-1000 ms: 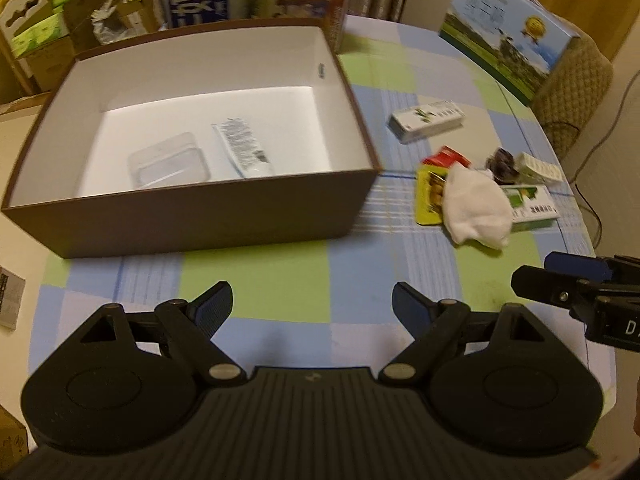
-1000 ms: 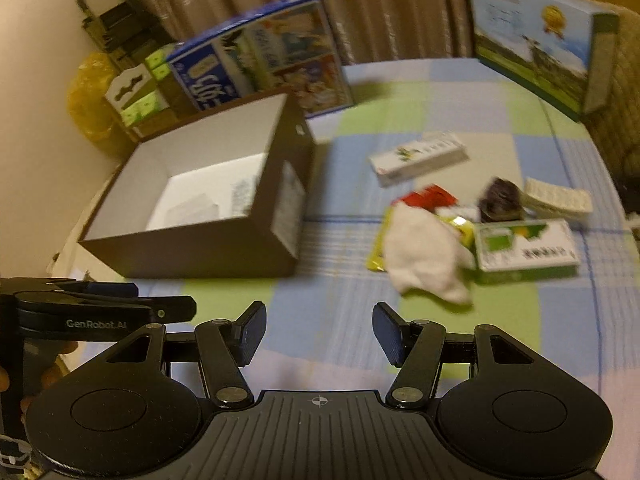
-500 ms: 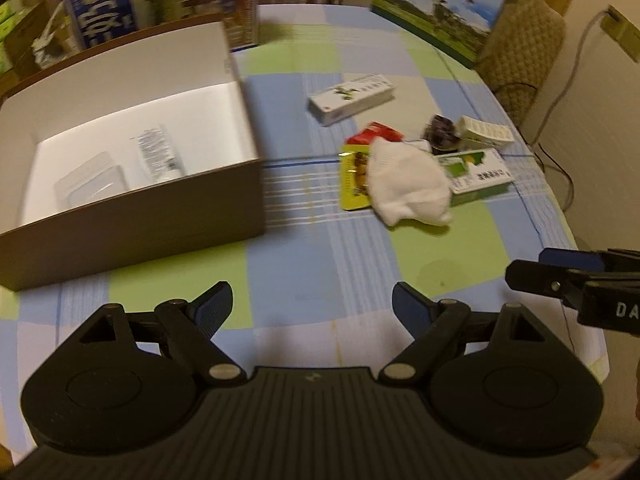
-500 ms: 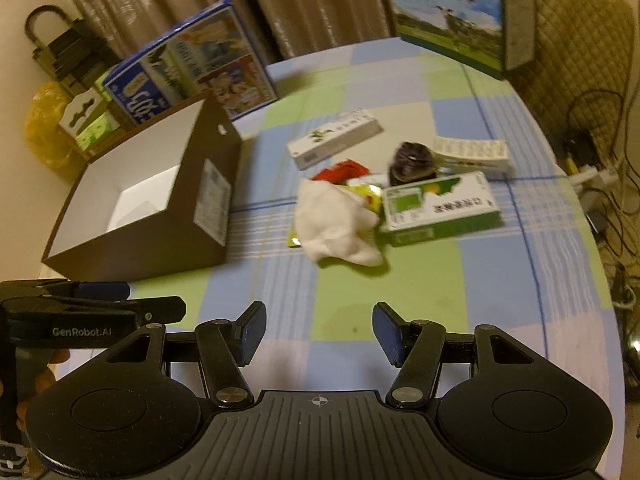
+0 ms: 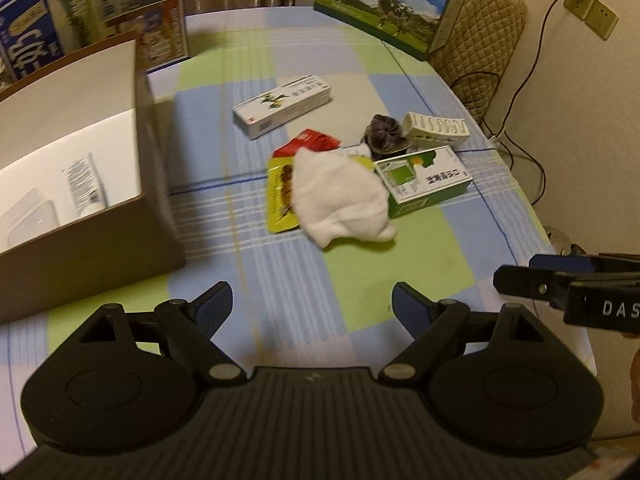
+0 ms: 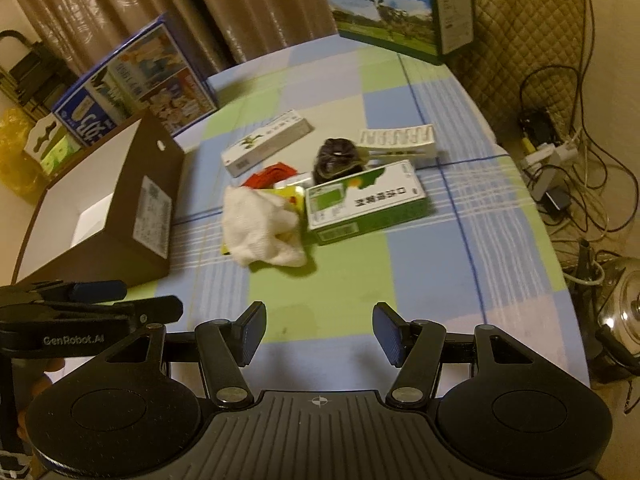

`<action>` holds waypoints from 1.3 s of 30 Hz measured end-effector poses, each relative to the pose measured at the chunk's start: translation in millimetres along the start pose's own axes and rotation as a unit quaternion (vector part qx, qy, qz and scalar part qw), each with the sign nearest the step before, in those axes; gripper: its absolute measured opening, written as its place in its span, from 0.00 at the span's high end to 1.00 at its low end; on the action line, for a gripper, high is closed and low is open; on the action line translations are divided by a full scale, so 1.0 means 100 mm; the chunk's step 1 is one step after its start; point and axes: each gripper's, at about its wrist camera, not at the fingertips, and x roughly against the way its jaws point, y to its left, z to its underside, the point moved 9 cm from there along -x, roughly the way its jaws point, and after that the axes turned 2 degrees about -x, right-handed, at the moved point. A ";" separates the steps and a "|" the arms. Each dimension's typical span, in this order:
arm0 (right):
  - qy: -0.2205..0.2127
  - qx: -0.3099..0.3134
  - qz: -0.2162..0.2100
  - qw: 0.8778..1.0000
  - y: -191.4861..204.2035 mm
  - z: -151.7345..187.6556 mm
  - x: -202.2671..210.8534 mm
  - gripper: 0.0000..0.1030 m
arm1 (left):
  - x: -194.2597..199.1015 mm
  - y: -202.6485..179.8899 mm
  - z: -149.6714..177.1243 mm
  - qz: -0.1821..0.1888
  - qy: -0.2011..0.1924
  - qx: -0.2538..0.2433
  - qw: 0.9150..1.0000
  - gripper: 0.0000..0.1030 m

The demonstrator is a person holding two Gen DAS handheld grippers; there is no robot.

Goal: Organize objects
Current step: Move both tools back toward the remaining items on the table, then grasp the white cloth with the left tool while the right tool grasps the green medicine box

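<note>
A brown cardboard box (image 5: pixel 156 184) (image 6: pixel 120 208) with a white inside sits at the left and holds a white tube (image 5: pixel 82 184) and a clear plastic case (image 5: pixel 28 216). In the middle of the checked tablecloth lie a white cloth (image 5: pixel 340 200) (image 6: pixel 256 228), a yellow packet (image 5: pixel 278 196), a red packet (image 5: pixel 308 142), a green-and-white carton (image 5: pixel 428 180) (image 6: pixel 364 200), a long white carton (image 5: pixel 284 104) (image 6: pixel 268 142), a dark round thing (image 5: pixel 384 136) (image 6: pixel 336 156) and a ribbed white box (image 5: pixel 436 128) (image 6: pixel 396 140). My left gripper (image 5: pixel 312 306) and right gripper (image 6: pixel 319 334) both stand open and empty, short of the pile.
A blue milk carton case (image 6: pixel 136 88) stands behind the brown box and a green one (image 5: pixel 384 4) at the far edge. A quilted chair (image 6: pixel 520 28), cables and a power strip (image 6: pixel 552 156) lie off the table's right edge, with a metal pot (image 6: pixel 624 304).
Both views have swung right, away from the brown box and toward the pile of small items. Both grippers stayed open and empty.
</note>
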 end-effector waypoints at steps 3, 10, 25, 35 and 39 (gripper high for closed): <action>0.000 -0.008 0.004 1.000 -0.10 -0.02 -0.01 0.45 | -0.10 -0.08 -0.07 0.003 -0.005 -0.003 1.000 0.18; 0.000 -0.026 0.017 1.000 -0.36 -0.08 -0.03 0.45 | -0.41 -0.19 -0.27 -0.001 -0.010 -0.009 1.000 0.18; 0.001 -0.056 0.035 0.998 -0.79 -0.22 -0.07 0.45 | -1.02 -0.19 -0.57 -0.003 -0.009 0.015 1.000 0.18; 0.001 -0.049 0.028 0.998 -0.85 -0.32 -0.17 0.45 | -1.08 -0.22 -0.62 -0.003 -0.034 0.001 0.999 0.30; -0.007 -0.037 0.018 0.999 -0.83 -0.41 -0.21 0.45 | -1.01 -0.24 -0.58 0.003 -0.046 -0.007 0.999 0.48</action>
